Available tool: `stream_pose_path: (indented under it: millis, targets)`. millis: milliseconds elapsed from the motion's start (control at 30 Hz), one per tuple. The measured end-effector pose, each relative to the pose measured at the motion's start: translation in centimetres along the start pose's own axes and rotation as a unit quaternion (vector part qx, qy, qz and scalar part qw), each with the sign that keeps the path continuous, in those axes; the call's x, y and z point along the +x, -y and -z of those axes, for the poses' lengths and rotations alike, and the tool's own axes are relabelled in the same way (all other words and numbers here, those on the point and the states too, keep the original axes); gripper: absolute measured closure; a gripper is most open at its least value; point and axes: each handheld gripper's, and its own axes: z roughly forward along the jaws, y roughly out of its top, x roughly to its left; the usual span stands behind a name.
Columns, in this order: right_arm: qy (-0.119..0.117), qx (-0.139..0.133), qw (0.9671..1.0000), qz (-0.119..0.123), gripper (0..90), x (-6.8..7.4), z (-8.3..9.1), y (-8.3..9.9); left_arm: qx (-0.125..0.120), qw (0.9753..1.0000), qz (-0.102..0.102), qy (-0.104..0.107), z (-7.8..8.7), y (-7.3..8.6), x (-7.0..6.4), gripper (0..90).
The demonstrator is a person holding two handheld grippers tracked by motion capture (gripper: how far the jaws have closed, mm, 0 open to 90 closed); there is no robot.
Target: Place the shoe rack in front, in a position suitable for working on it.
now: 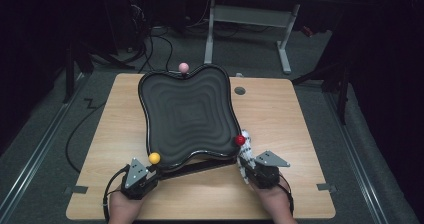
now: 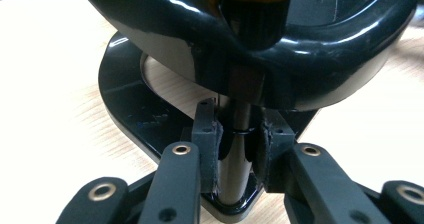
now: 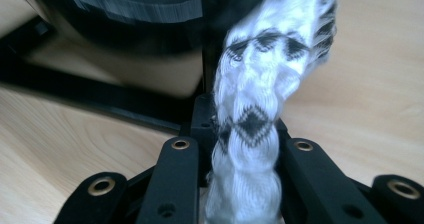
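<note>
High view: black tray stands mid-table. Left gripper pinches its near-left post; right gripper pinches a white patterned cloth at the near-right post. Wiping appears barely begun.

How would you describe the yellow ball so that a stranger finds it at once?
Start at the big black wavy tray on the wooden table. Go to its near left corner, above the left gripper: the yellow ball tops a post there. The other corner balls are red and pink.
</note>
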Motion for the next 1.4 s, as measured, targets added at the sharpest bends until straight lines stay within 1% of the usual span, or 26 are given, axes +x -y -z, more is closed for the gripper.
stream_pose_path:
  millis: [67, 100, 167, 200, 267, 333, 400, 433, 500, 600, 667, 767, 800, 833, 867, 900, 967, 1033, 1133, 1167, 1200, 1233, 1300, 1333, 1367, 1400]
  targets:
    - [0.000, -0.005, 1.0000, 0.005, 76.7, 0.0, 0.4, -0.1, 0.000, 1.0000, 0.000, 0.000, 0.0, 0.0, 0.0, 74.4]
    - [-0.002, 0.002, 1.0000, 0.008, 76.7, 0.0, 0.2, 0.2, 0.000, 1.0000, 0.000, 0.000, 0.0, 0.0, 0.0, 74.5]
    - [-0.008, 0.027, 0.9996, 0.008, 76.8, 0.1, -0.8, 1.1, 0.000, 1.0000, 0.000, 0.001, 0.0, 0.0, 0.0, 74.4]
    - [-0.015, 0.053, 0.9985, 0.004, 76.8, 0.1, -1.8, 1.8, 0.001, 1.0000, -0.001, 0.000, 0.0, 0.0, 0.0, 74.4]
    - [-0.015, 0.069, 0.9975, 0.007, 76.9, -0.1, -2.7, 2.3, 0.001, 1.0000, -0.001, 0.000, 0.0, 0.0, 0.0, 74.4]
    - [-0.010, 0.045, 0.9989, -0.002, 76.9, -0.3, -1.8, 1.3, 0.000, 1.0000, -0.001, -0.001, 0.0, 0.0, 0.0, 74.5]
    - [-0.004, 0.008, 0.9999, 0.005, 77.0, 0.0, -0.5, 0.2, 0.000, 1.0000, -0.001, 0.000, 0.0, 0.0, 0.0, 74.4]
    - [-0.003, 0.001, 1.0000, 0.008, 77.0, 0.2, -0.2, 0.0, -0.001, 1.0000, -0.001, 0.001, 0.0, 0.0, 0.0, 74.4]
    - [-0.008, 0.013, 0.9998, 0.015, 77.4, 0.6, -0.7, 0.5, 0.000, 1.0000, -0.001, 0.001, 0.0, 0.0, 0.0, 74.4]
    - [-0.018, 0.072, 0.9972, 0.012, 77.5, 0.5, -2.8, 2.3, 0.001, 1.0000, -0.001, 0.000, 0.0, 0.0, 0.0, 74.4]
    - [-0.018, 0.068, 0.9974, 0.013, 77.5, 0.5, -2.6, 1.9, 0.000, 1.0000, -0.001, -0.001, 0.0, 0.0, 0.0, 74.4]
    - [-0.012, 0.004, 0.9999, 0.009, 77.4, 0.6, -0.3, -0.1, 0.000, 1.0000, -0.001, 0.000, 0.0, 0.0, 0.0, 74.4]
    - [-0.011, -0.004, 0.9999, 0.009, 77.4, 0.7, 0.2, -0.4, 0.000, 1.0000, 0.000, 0.000, 0.0, 0.0, 0.0, 74.4]
    - [-0.011, -0.005, 0.9999, 0.011, 77.4, 0.8, 0.1, -0.3, 0.000, 1.0000, 0.000, 0.001, 0.0, 0.0, 0.0, 74.4]
    - [-0.012, 0.004, 0.9998, 0.013, 77.5, 0.8, -0.3, 0.1, 0.001, 1.0000, 0.000, 0.001, 0.0, 0.0, 0.0, 74.4]
    - [-0.014, 0.025, 0.9995, 0.015, 77.6, 0.8, -1.0, 0.8, 0.001, 1.0000, 0.000, 0.000, 0.0, 0.0, 0.0, 74.4]
    - [-0.022, 0.074, 0.9969, 0.010, 77.6, 0.6, -2.7, 2.2, 0.002, 1.0000, 0.000, -0.001, 0.0, -0.1, 0.0, 74.4]
    - [-0.021, 0.069, 0.9973, 0.011, 77.5, 0.6, -2.5, 1.9, 0.001, 1.0000, 0.000, -0.001, 0.0, 0.0, 0.0, 74.4]
    - [-0.015, 0.010, 0.9998, 0.010, 77.4, 0.9, -0.5, 0.0, 0.001, 1.0000, -0.001, 0.000, 0.0, 0.0, 0.0, 74.4]
    - [-0.015, 0.007, 0.9998, 0.010, 77.5, 1.0, -0.3, -0.2, 0.001, 1.0000, -0.001, 0.000, 0.0, 0.0, 0.0, 74.4]
    - [-0.016, 0.011, 0.9997, 0.012, 77.5, 1.1, -0.6, 0.1, 0.001, 1.0000, -0.001, 0.001, 0.0, 0.0, 0.0, 74.4]
    - [-0.018, 0.025, 0.9994, 0.014, 77.5, 1.2, -1.1, 0.6, 0.001, 1.0000, -0.001, 0.001, 0.0, 0.0, 0.0, 74.3]
    - [-0.026, 0.074, 0.9968, 0.010, 77.4, 1.1, -2.9, 2.2, 0.002, 1.0000, 0.000, -0.001, 0.0, -0.1, 0.0, 74.3]
    - [-0.031, 0.070, 0.9971, 0.008, 77.5, 1.1, -3.1, 2.5, 0.002, 1.0000, 0.000, 0.000, 0.0, -0.1, -0.1, 74.3]
    - [-0.034, 0.076, 0.9965, -0.002, 77.4, 1.0, -2.9, 2.0, 0.001, 1.0000, 0.000, 0.001, 0.0, 0.0, -0.1, 74.3]
    - [-0.037, 0.058, 0.9976, -0.008, 77.5, 0.9, -2.3, 1.3, 0.000, 1.0000, 0.000, 0.003, -0.1, 0.0, -0.1, 74.3]
